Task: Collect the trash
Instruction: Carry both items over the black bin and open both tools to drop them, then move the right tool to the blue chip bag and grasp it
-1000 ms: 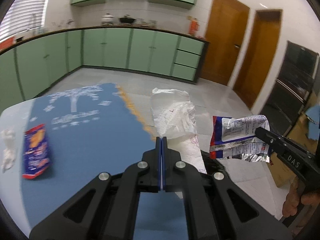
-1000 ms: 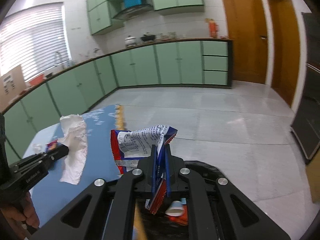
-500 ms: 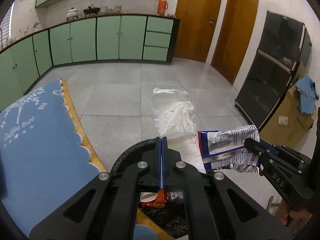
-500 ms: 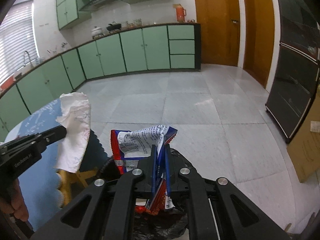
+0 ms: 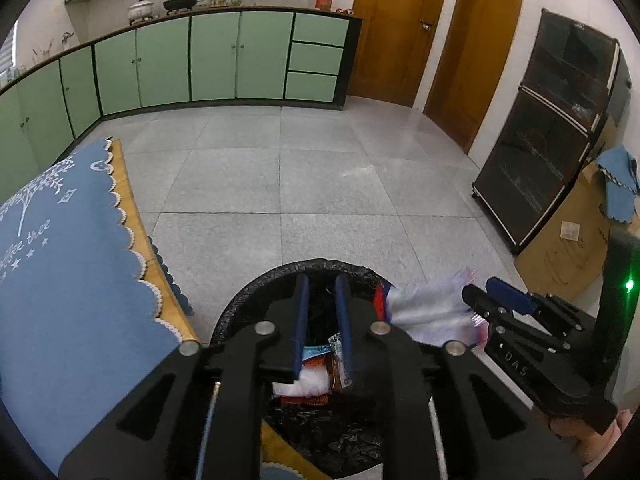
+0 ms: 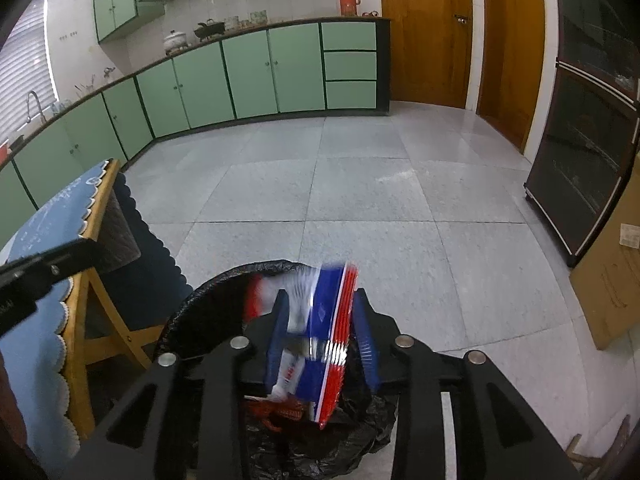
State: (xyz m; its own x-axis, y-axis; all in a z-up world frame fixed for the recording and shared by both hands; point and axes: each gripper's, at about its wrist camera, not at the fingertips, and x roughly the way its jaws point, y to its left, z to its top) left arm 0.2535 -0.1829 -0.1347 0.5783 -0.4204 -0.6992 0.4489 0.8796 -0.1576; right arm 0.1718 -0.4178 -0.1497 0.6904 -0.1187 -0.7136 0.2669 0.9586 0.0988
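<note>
Drop step, I'd say: over the black-lined trash bin [image 5: 240, 308] the left gripper [image 5: 322, 320] was opening with nothing between its jaws, the right gripper [image 6: 320, 332] was opening around a blurred snack wrapper [image 6: 324, 344] slipping binward, so next I'd pull both clear.

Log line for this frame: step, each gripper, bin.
step: drop | left gripper: opening, empty | right gripper: opening, snack wrapper between jaws | bin: below both
</note>
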